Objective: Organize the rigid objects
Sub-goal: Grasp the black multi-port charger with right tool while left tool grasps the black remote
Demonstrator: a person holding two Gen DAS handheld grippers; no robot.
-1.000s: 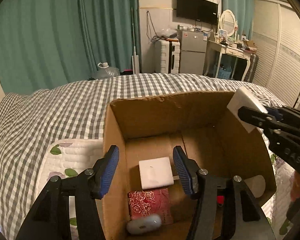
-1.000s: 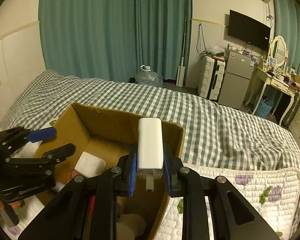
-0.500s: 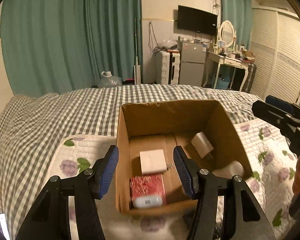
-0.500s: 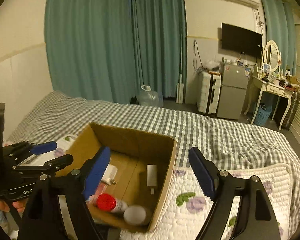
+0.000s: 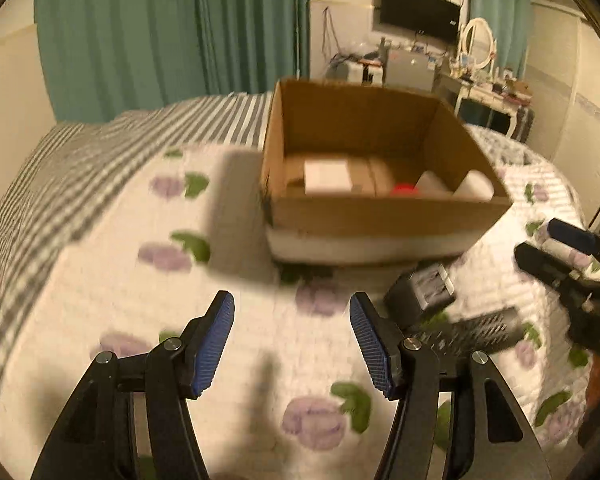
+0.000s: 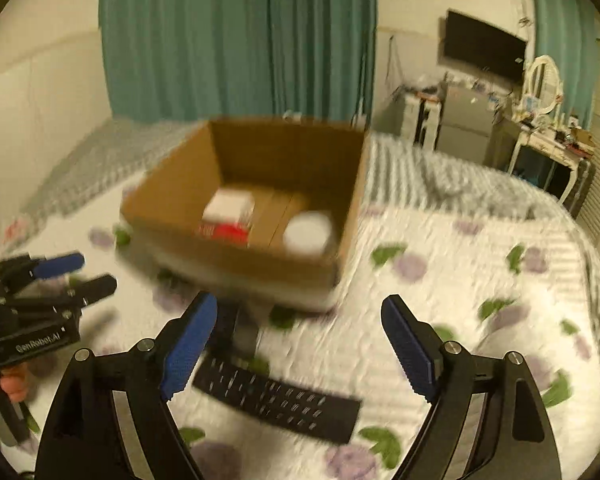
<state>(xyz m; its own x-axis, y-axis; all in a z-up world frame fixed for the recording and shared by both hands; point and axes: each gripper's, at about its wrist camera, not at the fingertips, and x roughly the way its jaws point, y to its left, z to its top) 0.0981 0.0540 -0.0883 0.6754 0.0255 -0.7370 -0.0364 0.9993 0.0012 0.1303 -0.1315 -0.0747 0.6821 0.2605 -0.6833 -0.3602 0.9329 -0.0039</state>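
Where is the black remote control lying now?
In the right wrist view, the black remote control lies on the floral quilt, in front of the cardboard box.
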